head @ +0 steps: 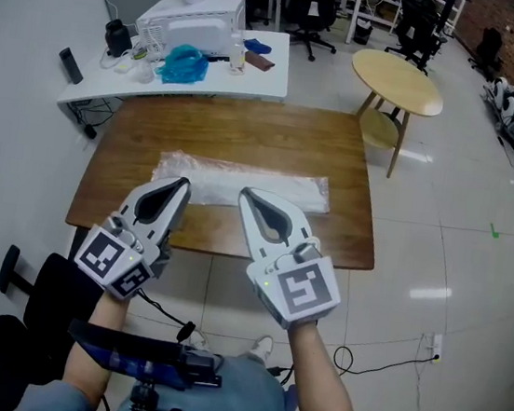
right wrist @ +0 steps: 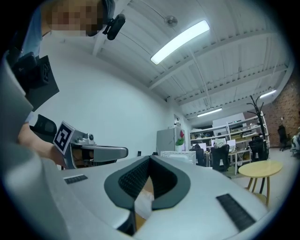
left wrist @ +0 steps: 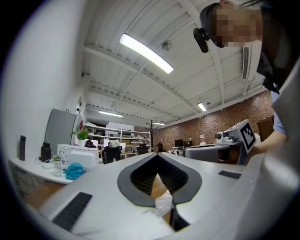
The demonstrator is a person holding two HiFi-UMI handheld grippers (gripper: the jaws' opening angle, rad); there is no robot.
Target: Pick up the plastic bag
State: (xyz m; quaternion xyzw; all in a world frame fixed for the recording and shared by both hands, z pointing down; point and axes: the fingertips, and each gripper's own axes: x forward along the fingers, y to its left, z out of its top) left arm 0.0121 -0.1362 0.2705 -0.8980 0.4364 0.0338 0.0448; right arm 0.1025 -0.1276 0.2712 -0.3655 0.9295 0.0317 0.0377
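Two closed grippers at the near edge of a plastic bag on a wooden table

The clear plastic bag lies flat across the middle of the brown table. The left gripper and the right gripper are held side by side over its near edge, each with its jaws closed tip to tip. Whether the tips touch the bag cannot be told.

I held two tongs, the left tongs and the right tongs. I counted one plastic bag, one brown tabletop, one white tabletop and one round yellow table.
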